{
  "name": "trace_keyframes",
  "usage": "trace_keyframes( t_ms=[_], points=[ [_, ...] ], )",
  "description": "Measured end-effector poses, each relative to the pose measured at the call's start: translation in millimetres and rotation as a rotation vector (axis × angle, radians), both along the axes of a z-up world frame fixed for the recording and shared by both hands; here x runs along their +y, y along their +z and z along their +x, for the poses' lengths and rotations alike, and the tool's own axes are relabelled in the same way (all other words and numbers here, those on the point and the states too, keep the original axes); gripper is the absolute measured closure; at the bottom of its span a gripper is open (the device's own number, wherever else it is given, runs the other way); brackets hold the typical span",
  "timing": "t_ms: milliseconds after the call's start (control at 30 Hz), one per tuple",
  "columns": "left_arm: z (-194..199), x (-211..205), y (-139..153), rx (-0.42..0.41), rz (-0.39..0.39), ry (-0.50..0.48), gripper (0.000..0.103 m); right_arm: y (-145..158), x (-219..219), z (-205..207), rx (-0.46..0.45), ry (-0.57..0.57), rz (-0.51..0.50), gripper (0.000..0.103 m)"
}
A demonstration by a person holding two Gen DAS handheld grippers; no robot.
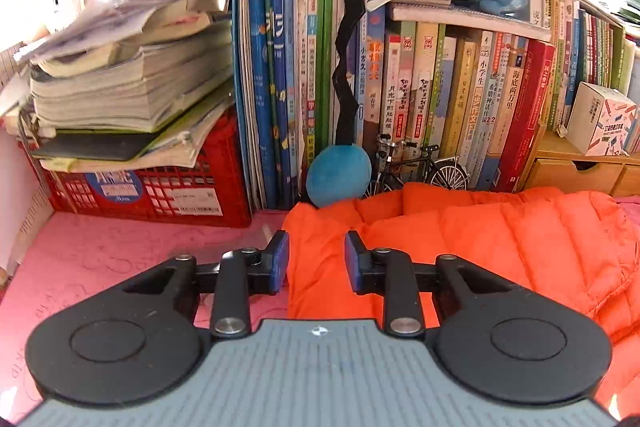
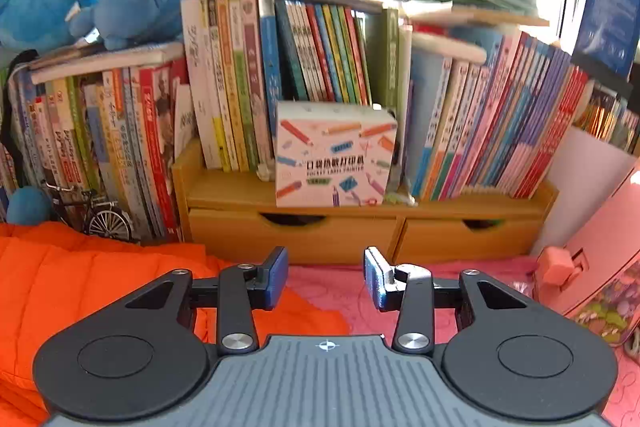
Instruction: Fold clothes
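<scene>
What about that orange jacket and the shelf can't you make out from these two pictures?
- Orange jacket: near part hidden by the left gripper in the left wrist view; cut off at the left edge in the right wrist view, so its fold stays unclear.
- Top of the books: washed out by window glare, right wrist view.
- Drawers: contents hidden.

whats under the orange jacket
The orange jacket lies on a pink patterned cover, which shows beside it. What sits directly beneath the jacket is hidden.

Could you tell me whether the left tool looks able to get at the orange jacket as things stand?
Probably yes. The left tool is open with nothing between its pads, and the orange jacket lies spread on the pink cloth right beneath and ahead of it, with nothing in between.
</scene>
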State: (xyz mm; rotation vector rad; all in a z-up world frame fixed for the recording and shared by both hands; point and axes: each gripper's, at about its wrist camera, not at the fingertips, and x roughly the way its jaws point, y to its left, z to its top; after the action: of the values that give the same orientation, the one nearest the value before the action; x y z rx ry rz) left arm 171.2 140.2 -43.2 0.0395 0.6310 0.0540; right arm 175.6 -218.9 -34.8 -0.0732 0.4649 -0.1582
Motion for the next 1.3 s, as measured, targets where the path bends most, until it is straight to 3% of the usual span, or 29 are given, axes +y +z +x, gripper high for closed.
trace_keyframes(
  t_ms=[33, 100, 167, 267, 300, 333, 400, 567, 733, 967, 1067, 1200, 1267, 1300],
  points=[
    [-9, -8, 2, -0.039, 0.024, -0.001, 0.072, 3, 10, -11, -0.053, 0.034, 0.000, 0.040],
    [-17, -23, 1, -0.083, 0.054, -0.012, 0.065, 5, 33, -21, -0.083, 0.121, 0.007, 0.040],
    [-14, -46, -7, -0.080, 0.114, -0.064, 0.057, -2, 61, -17, -0.056, 0.208, -0.011, 0.040],
    [-7, -62, -28, -0.016, 0.153, -0.099, 0.057, -21, 87, -1, 0.034, 0.246, 0.001, 0.043],
    [-4, -64, -36, 0.010, 0.155, -0.103, 0.057, -30, 91, 4, 0.074, 0.233, 0.018, 0.054],
    [-1, -67, -43, 0.035, 0.158, -0.107, 0.057, -39, 93, 8, 0.117, 0.213, 0.031, 0.073],
    [3, -63, -59, 0.071, 0.150, -0.095, 0.055, -57, 92, 11, 0.177, 0.169, 0.037, 0.080],
    [6, -55, -94, 0.135, 0.153, -0.090, 0.054, -96, 93, -1, 0.213, 0.142, -0.123, 0.081],
    [1, -51, -112, 0.120, 0.161, -0.120, 0.054, -125, 93, -17, 0.193, 0.191, -0.239, 0.081],
    [-8, -53, -123, 0.019, 0.158, -0.099, 0.054, -139, 93, -11, 0.170, 0.186, -0.246, 0.080],
    [-6, -55, -114, 0.059, 0.168, -0.086, 0.054, -135, 89, -11, 0.170, 0.186, -0.214, 0.080],
    [-15, -56, -86, 0.174, 0.181, -0.022, 0.045, -110, 84, -24, 0.216, 0.159, -0.112, 0.073],
    [-31, -55, -71, 0.231, 0.154, -0.016, 0.038, -95, 82, -40, 0.222, 0.164, -0.039, 0.051],
    [-40, -56, -64, 0.266, 0.135, -0.018, 0.037, -88, 81, -49, 0.225, 0.174, -0.002, 0.034]
  ],
)
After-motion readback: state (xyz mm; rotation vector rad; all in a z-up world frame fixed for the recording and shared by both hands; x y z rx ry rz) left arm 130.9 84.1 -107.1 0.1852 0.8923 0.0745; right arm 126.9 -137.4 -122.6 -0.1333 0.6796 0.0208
